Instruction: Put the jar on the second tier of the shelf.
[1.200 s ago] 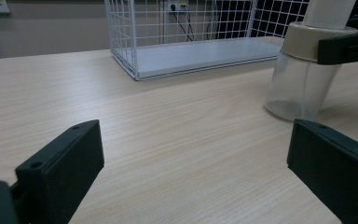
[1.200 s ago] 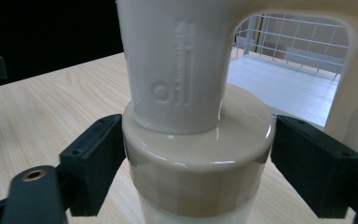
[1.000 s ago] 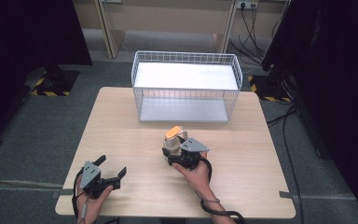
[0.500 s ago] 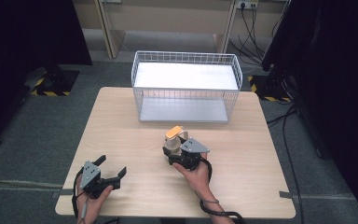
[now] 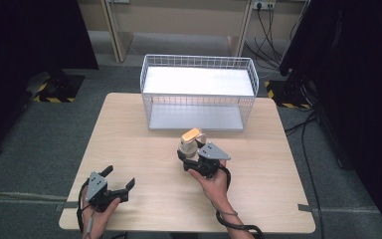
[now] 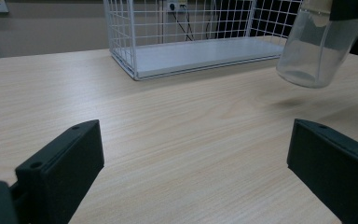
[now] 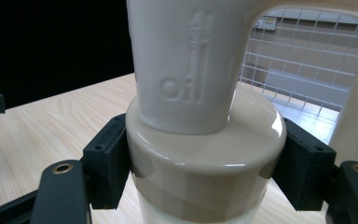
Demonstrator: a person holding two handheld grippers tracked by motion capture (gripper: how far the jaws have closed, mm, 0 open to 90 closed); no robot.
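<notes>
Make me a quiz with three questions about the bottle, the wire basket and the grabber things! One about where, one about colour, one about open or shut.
1. Where is the wire basket?
A. at the far side of the table
B. on the floor
C. in the person's left hand

2. What colour is the cap on the bottle?
A. blue
B. orange
C. green

3. How do the left gripper's jaws stand?
A. shut on the bottle
B. shut on the basket
C. open, with nothing between them

Answers:
1 A: the high view shows the basket standing at the table's far edge.
2 B: the high view shows an orange cap at the top of the bottle that the right gripper clamps.
3 C: the left gripper view shows its two jaws wide apart over bare wood.
</notes>
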